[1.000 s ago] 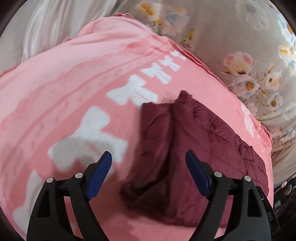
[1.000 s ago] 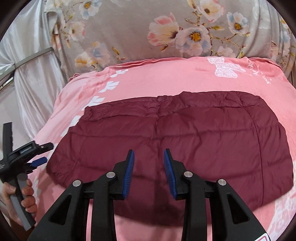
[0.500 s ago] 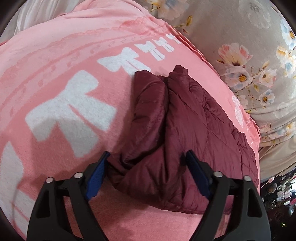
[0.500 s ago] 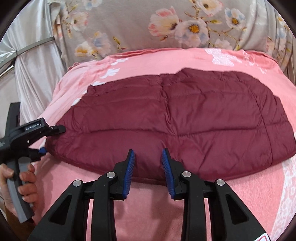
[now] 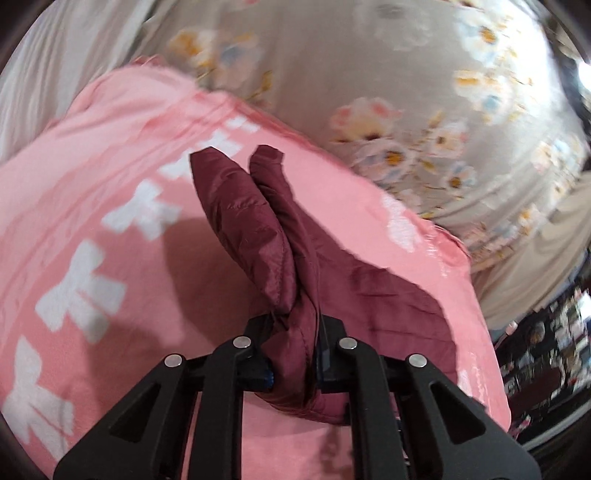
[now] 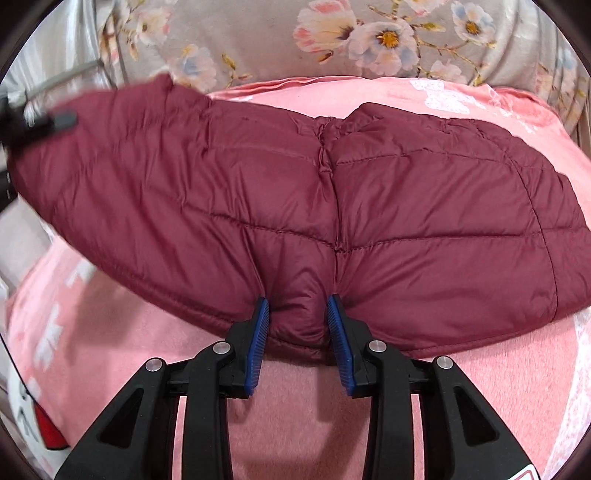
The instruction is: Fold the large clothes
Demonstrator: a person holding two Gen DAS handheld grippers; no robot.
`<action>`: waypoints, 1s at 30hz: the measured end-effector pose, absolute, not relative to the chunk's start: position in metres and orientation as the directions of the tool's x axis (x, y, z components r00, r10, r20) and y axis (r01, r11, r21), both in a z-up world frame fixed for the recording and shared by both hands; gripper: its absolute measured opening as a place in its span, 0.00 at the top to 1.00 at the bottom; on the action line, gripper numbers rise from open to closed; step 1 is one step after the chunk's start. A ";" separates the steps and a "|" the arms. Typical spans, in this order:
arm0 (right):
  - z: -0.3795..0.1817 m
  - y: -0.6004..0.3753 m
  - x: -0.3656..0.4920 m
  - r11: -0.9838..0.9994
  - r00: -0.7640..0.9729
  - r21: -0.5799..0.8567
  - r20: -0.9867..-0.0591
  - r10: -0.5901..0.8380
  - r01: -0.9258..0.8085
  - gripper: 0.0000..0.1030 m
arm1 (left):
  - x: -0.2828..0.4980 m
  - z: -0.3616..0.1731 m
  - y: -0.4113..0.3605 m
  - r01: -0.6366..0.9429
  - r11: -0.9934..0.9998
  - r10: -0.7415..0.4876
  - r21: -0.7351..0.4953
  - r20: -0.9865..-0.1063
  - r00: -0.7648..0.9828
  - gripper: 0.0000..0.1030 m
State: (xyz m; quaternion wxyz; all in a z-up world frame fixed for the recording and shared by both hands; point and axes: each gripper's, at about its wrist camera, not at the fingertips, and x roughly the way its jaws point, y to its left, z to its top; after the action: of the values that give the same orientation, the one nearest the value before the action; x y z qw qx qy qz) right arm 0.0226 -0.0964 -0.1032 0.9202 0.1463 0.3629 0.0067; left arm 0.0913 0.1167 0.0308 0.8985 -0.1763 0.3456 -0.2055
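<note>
- Pinching the end of the maroon quilted jacket (image 5: 295,280), the left gripper (image 5: 293,363) in the left wrist view has its jaws drawn in tight, with a thick bunch of fabric squeezed between them; they have just been closing on it.
- From that grip the jacket's end stands up in two padded folds pressed side by side, while the rest trails off to the right, lying on the pink blanket (image 5: 92,206).
- The blanket carries a row of white bow shapes (image 5: 79,295) along its left part; behind it hangs a grey floral cloth (image 5: 424,110). The view is blurred.
- In the right wrist view, the right gripper (image 6: 298,332) is part closed, its blue pads (image 6: 258,339) pressing from both sides on a puckered bulge of the jacket's near hem.
- The jacket (image 6: 424,221) spreads wide across the pink blanket (image 6: 295,406); its right half lies flat, its left end is raised off the blanket.
- At that raised left end, the tip of the left gripper (image 6: 55,120) shows as a dark blur at the picture's edge, against the fabric.
- The floral cloth (image 6: 369,33) fills the background.
</note>
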 end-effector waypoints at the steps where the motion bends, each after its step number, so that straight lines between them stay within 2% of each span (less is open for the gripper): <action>1: -0.102 -0.100 0.016 0.948 0.736 0.306 -0.661 0.144 0.089 0.69 | 0.088 0.040 0.107 0.275 0.851 -0.501 -0.446 -0.539 0.677 0.88; 5: -0.093 -0.120 -0.028 0.927 0.748 0.365 -0.637 0.187 0.079 0.69 | 0.076 0.075 0.049 0.399 0.836 -0.547 -0.376 -0.515 0.661 0.88; 12: -0.079 -0.177 -0.111 0.932 0.787 0.317 -0.614 0.060 0.176 0.69 | 0.063 0.089 -0.075 0.555 0.768 -0.628 -0.319 -0.542 0.558 0.89; 16: -0.080 -0.207 -0.135 0.927 0.794 0.290 -0.608 -0.013 0.237 0.69 | 0.059 0.068 -0.137 0.585 0.751 -0.630 -0.307 -0.600 0.493 0.89; 22: -0.089 -0.245 -0.152 0.905 0.790 0.312 -0.612 -0.042 0.290 0.69 | 0.062 0.007 -0.215 0.575 0.772 -0.563 -0.272 -0.714 0.417 0.89; 30: -0.098 -0.284 -0.151 0.877 0.785 0.344 -0.616 -0.059 0.336 0.69 | 0.060 -0.045 -0.246 0.555 0.803 -0.490 -0.219 -0.773 0.404 0.89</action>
State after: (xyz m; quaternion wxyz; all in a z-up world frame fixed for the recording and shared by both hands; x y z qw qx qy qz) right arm -0.1512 -0.2836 -0.0976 0.9179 0.2238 0.3095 -0.1076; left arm 0.0600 -0.2455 -0.0450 0.8370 0.0362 0.4480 -0.3121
